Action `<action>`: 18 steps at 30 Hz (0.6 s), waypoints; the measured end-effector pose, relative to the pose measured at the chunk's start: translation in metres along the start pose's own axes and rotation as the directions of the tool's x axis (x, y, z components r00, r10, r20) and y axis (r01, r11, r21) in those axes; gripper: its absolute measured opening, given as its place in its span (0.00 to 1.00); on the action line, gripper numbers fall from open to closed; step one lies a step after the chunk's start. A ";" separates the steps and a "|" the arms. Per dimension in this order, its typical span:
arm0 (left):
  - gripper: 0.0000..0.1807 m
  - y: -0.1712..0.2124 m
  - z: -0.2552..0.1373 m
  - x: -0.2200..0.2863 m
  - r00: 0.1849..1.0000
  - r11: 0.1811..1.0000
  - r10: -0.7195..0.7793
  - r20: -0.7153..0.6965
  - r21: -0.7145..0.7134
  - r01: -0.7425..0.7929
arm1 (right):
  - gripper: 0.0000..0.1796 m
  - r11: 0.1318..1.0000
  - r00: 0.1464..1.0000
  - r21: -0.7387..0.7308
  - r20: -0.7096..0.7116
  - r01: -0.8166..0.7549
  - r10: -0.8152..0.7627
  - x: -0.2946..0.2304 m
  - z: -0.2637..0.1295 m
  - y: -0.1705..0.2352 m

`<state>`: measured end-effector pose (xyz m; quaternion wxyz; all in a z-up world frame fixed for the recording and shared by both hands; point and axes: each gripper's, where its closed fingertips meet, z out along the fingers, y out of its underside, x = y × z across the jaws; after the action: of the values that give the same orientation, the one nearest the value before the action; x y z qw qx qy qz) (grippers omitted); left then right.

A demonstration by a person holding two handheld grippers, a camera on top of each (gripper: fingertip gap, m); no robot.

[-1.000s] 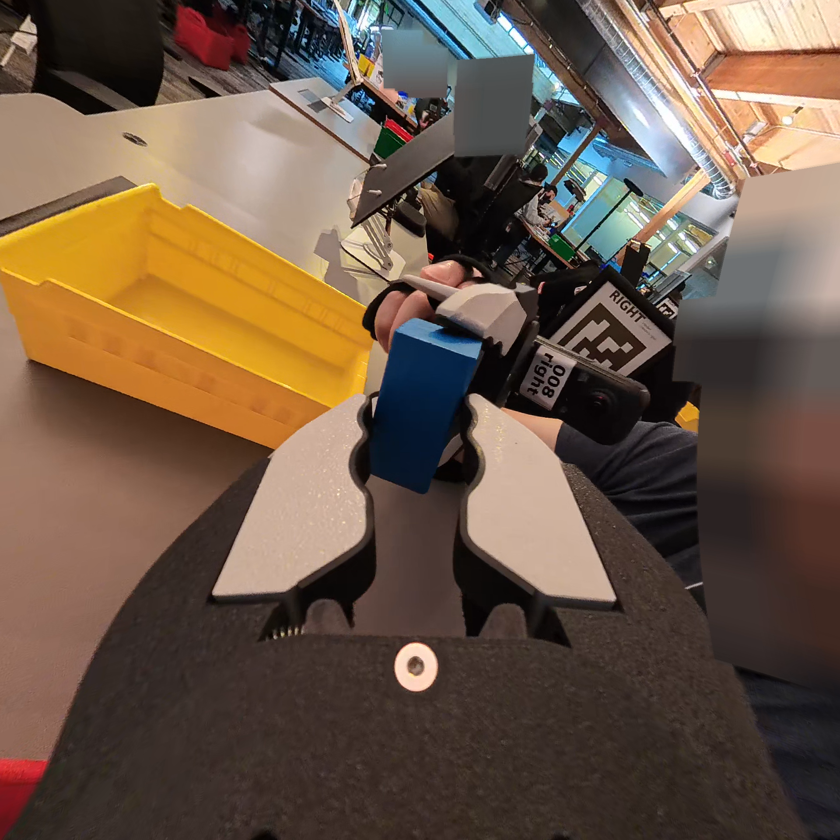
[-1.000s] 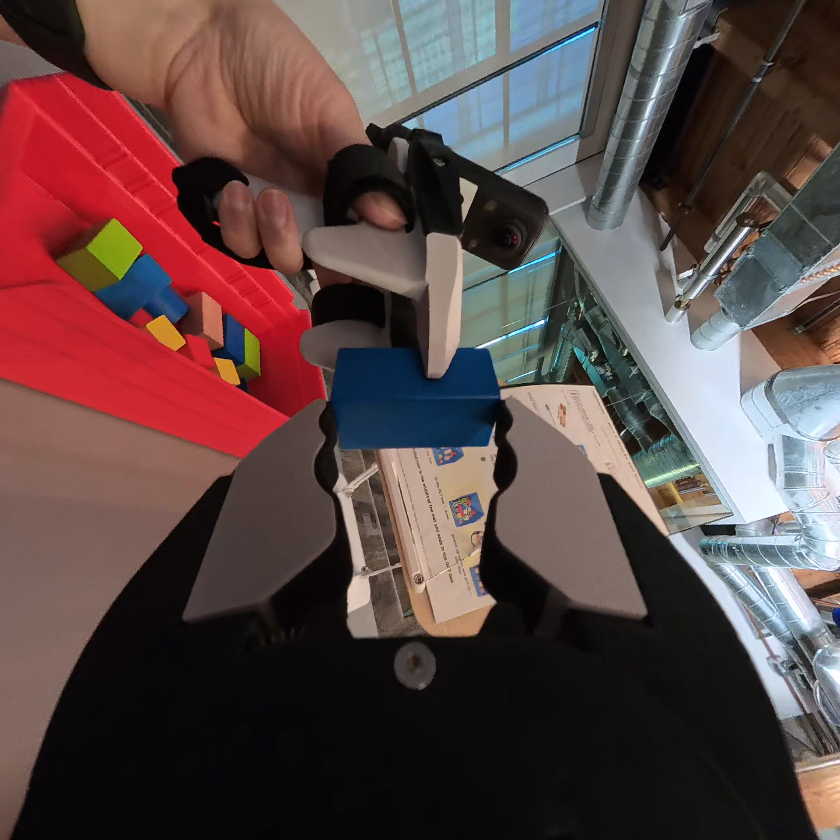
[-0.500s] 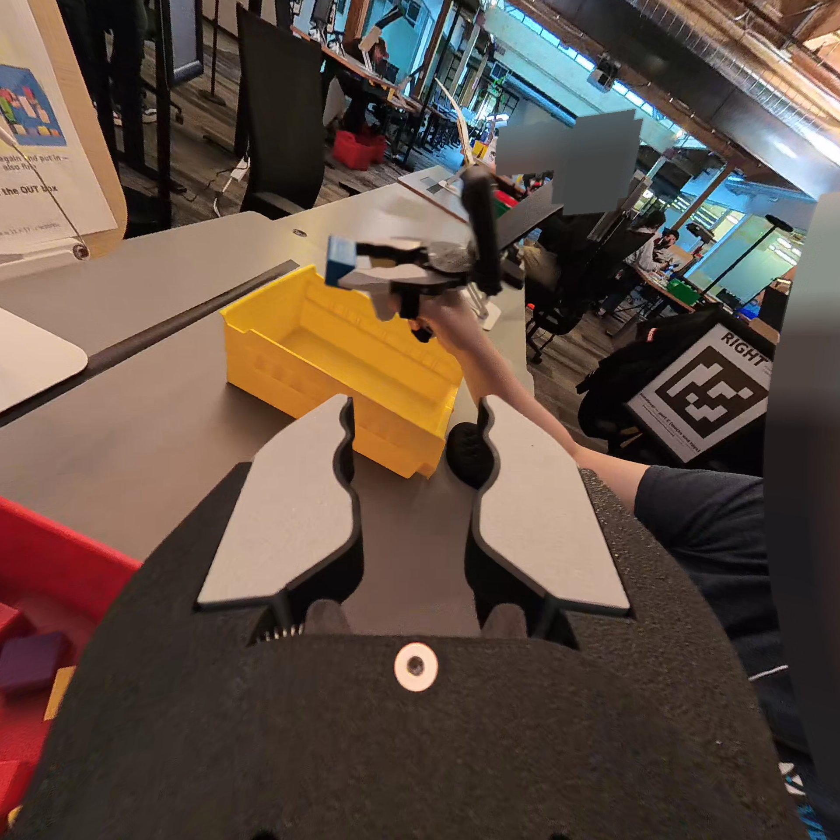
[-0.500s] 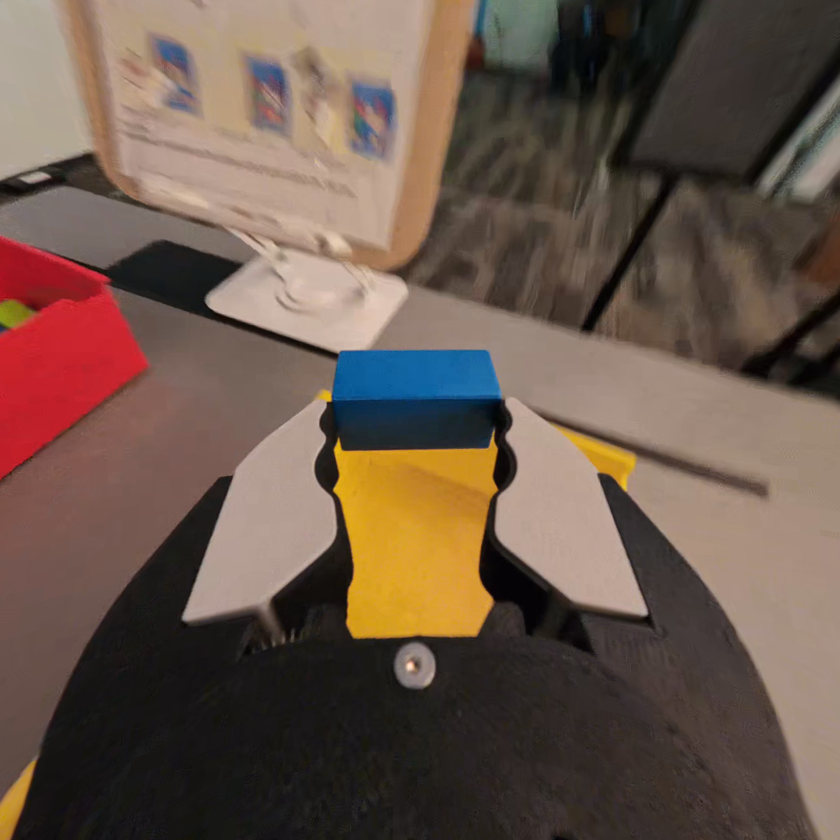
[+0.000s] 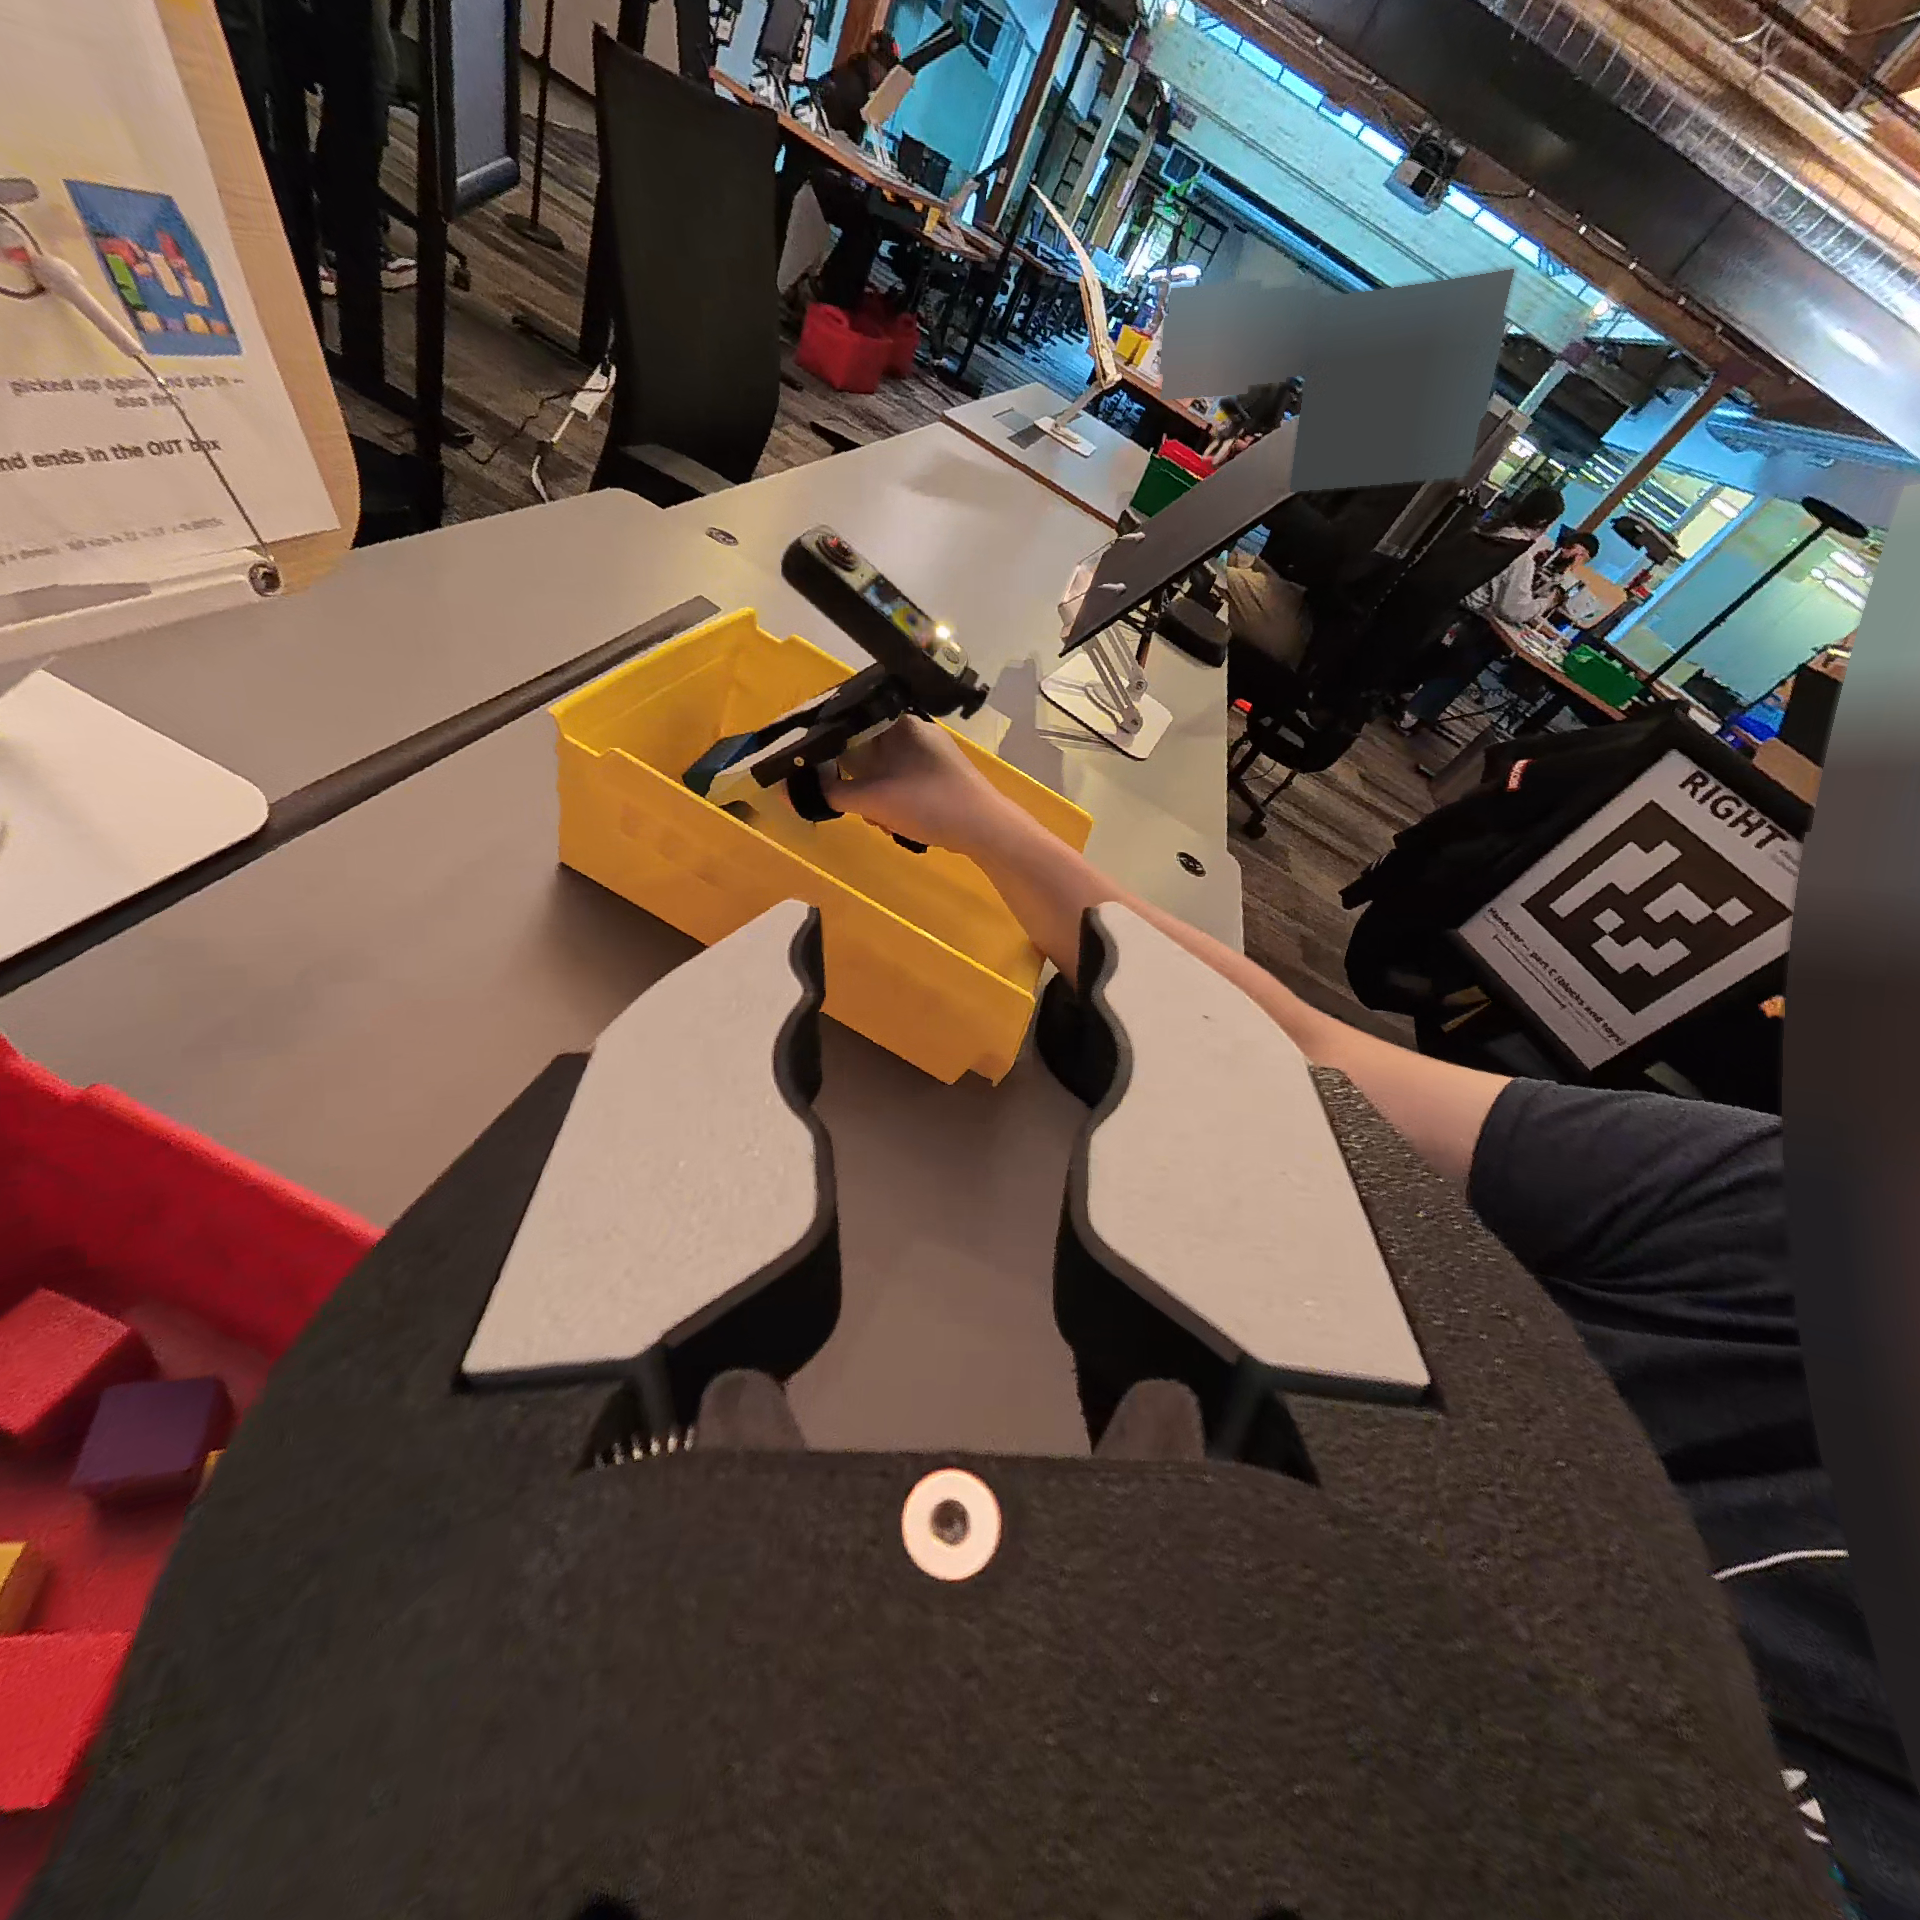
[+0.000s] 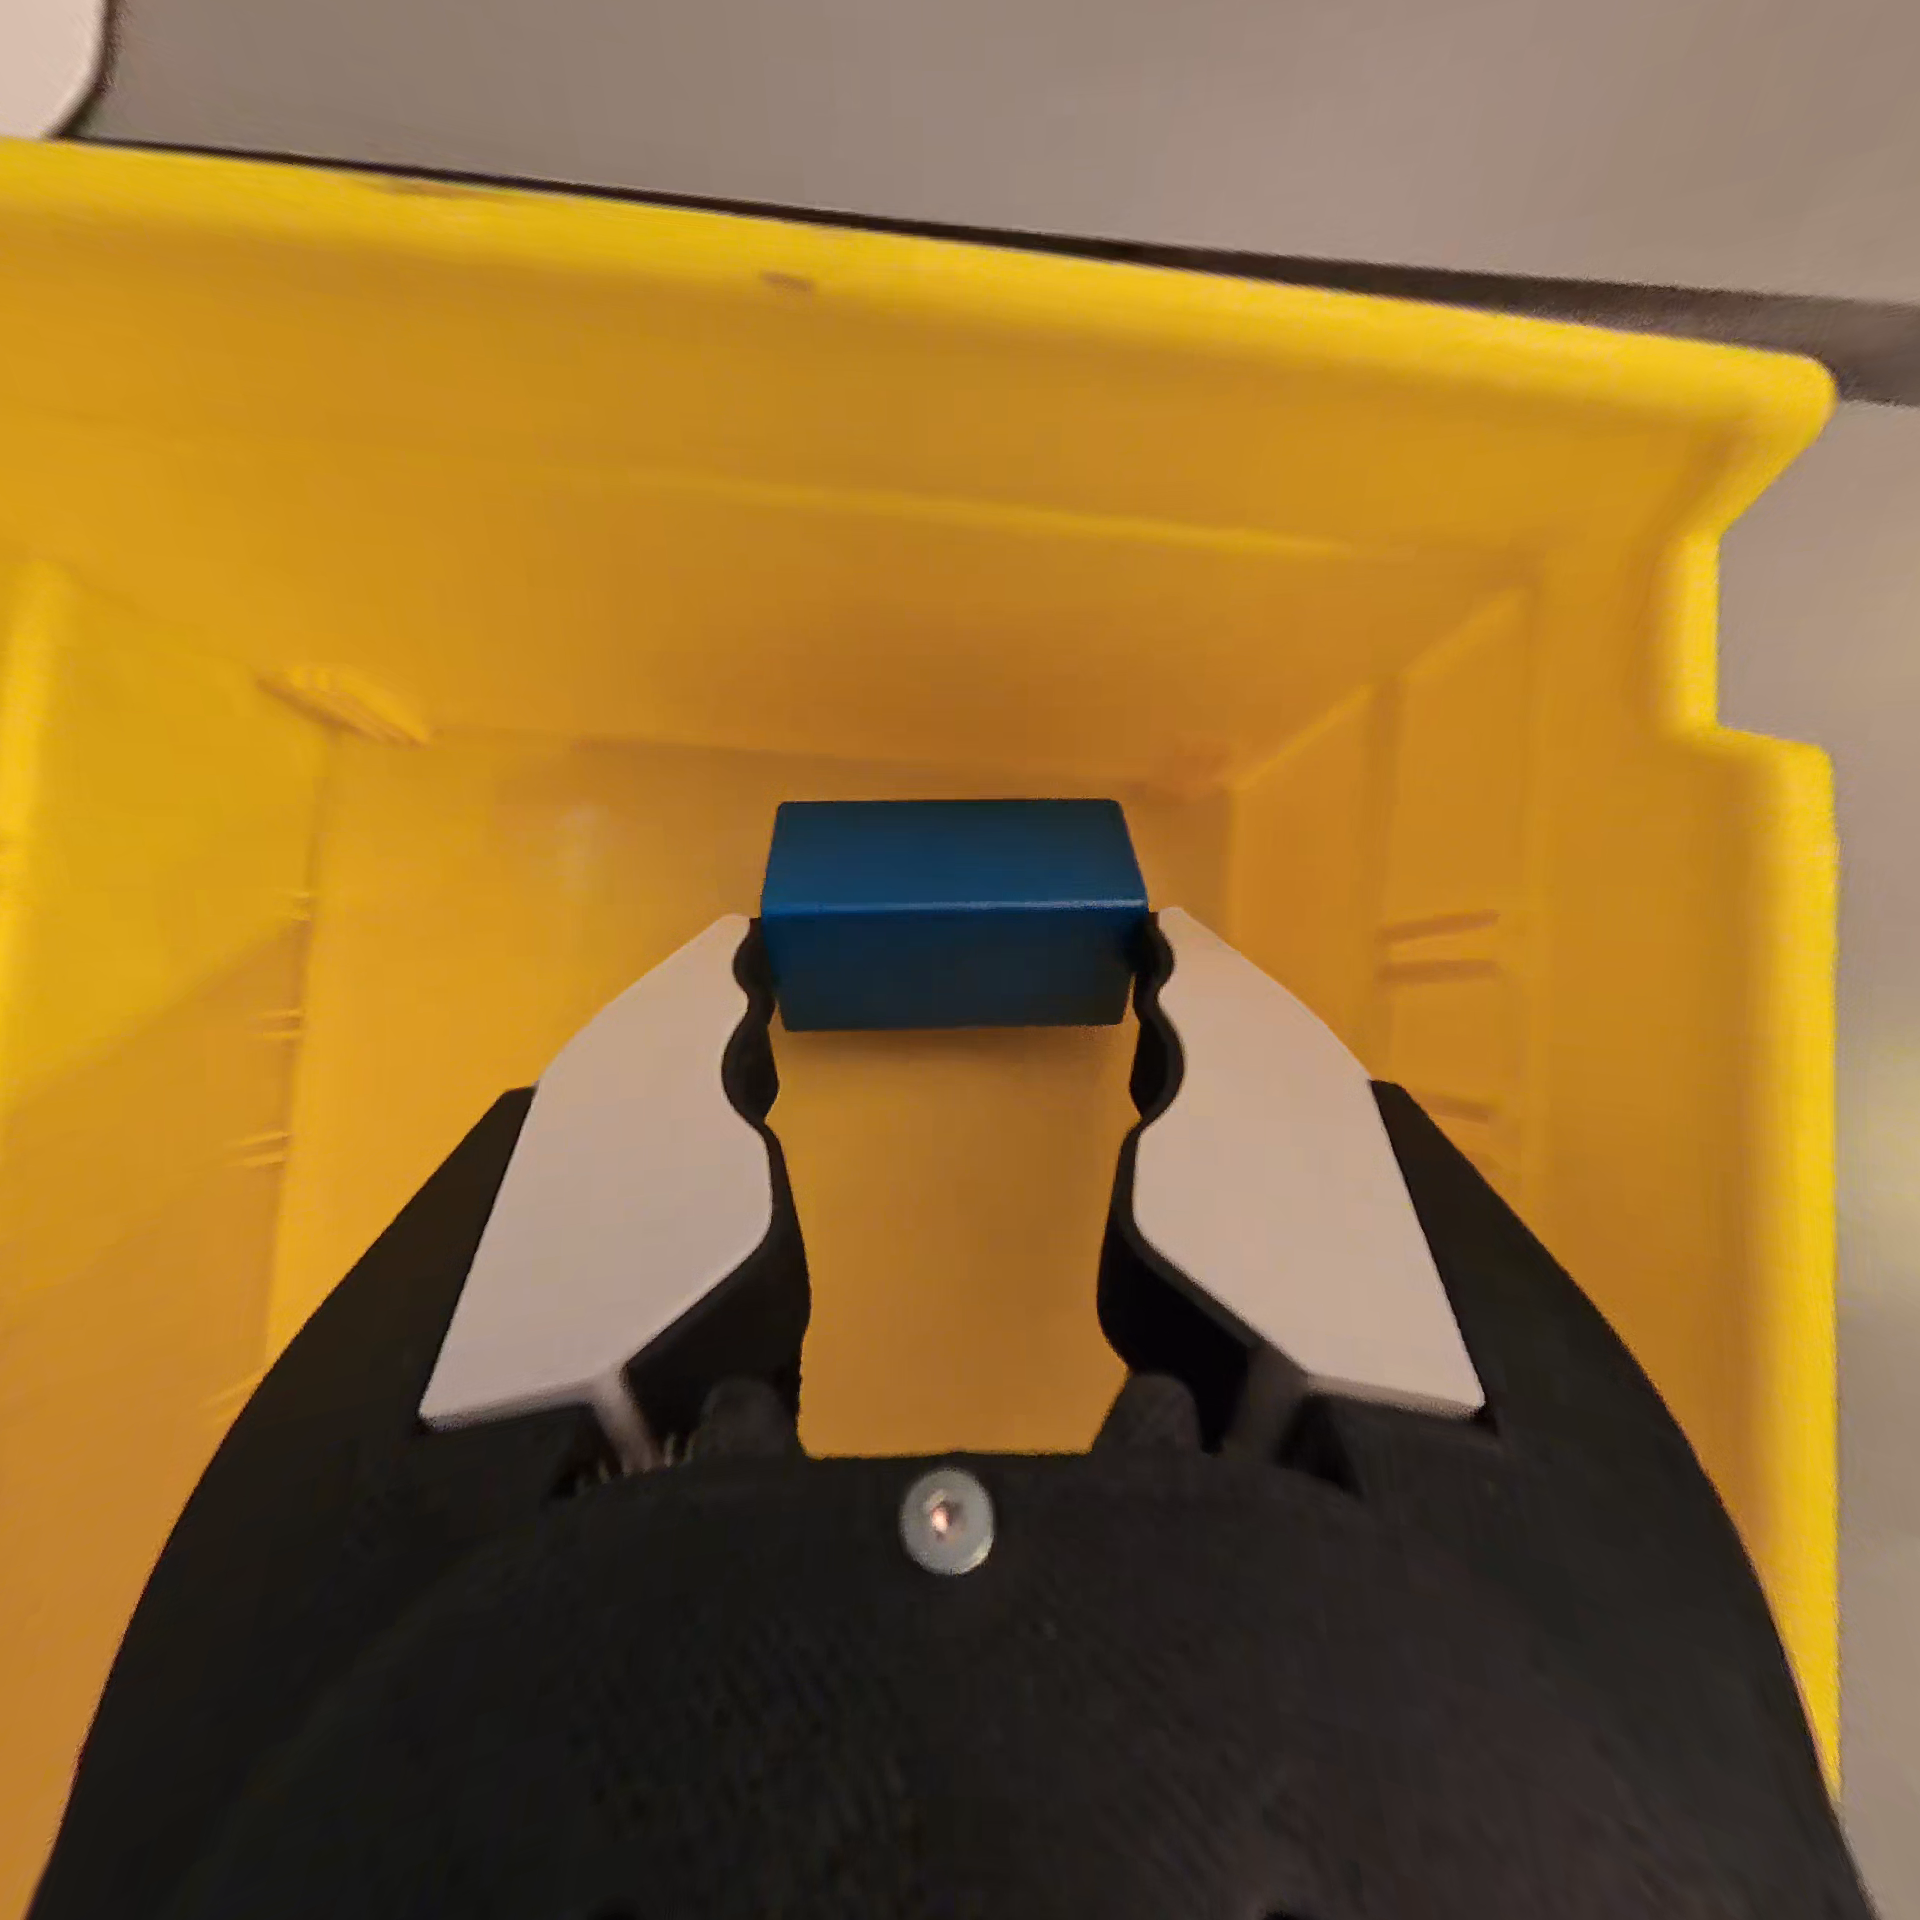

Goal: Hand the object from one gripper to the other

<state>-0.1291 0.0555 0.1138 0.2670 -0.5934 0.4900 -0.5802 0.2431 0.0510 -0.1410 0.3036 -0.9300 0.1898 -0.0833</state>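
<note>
A blue rectangular block (image 6: 951, 914) sits crosswise between the tips of my right gripper (image 6: 951, 940), which is shut on it. The gripper holds it low inside the yellow bin (image 6: 935, 468), close to the bin's floor. In the left wrist view the right gripper (image 5: 764, 764) reaches down into the yellow bin (image 5: 790, 894), held by a person's hand, and only a sliver of the blue block (image 5: 717, 764) shows. My left gripper (image 5: 951, 935) is open and empty, nearer than the bin and above the grey table (image 5: 364, 987).
A red bin (image 5: 156, 1195) with several coloured blocks is at the lower left. A sign board on a white stand (image 5: 104, 790) stands at the left. The person's forearm (image 5: 1195, 987) crosses to the right of the left gripper. A black-and-white tag board (image 5: 1621, 914) is at the right.
The left gripper let go of the blue block and drew back, open. The right gripper carried the block away and lowered it into the yellow bin.
</note>
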 end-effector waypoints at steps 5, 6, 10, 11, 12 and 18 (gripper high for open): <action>0.25 0.002 0.001 -0.006 1.000 1.000 0.002 0.028 -0.009 -0.001 | 0.38 0.999 0.999 -0.006 -0.027 -0.036 0.036 0.007 0.006 -0.004; 0.25 0.003 0.002 -0.006 1.000 1.000 -0.001 0.026 -0.014 0.001 | 0.38 0.999 0.999 -0.008 -0.030 -0.042 0.041 0.007 0.006 -0.004; 0.25 0.007 0.009 -0.001 1.000 0.999 -0.005 0.001 -0.037 0.005 | 0.38 0.999 0.998 -0.012 -0.041 -0.042 0.042 0.009 0.008 -0.005; 0.25 0.008 0.011 0.000 1.000 0.999 -0.003 -0.003 -0.043 0.003 | 0.38 0.999 0.998 -0.008 -0.040 -0.044 0.043 0.009 0.008 -0.005; 0.25 0.009 0.014 0.001 1.000 0.999 -0.001 -0.003 -0.052 0.001 | 0.38 0.999 0.998 -0.012 -0.043 -0.042 0.042 0.010 0.007 -0.003; 0.24 0.021 0.029 0.010 0.999 0.993 0.033 0.000 -0.112 -0.033 | 0.38 0.998 0.998 -0.058 -0.047 -0.032 0.029 0.012 0.007 0.011</action>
<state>-0.1088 0.0316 0.0942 0.2433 -0.5998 0.5313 -0.5467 0.2522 0.0413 -0.1526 0.2727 -0.9334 0.2132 -0.0943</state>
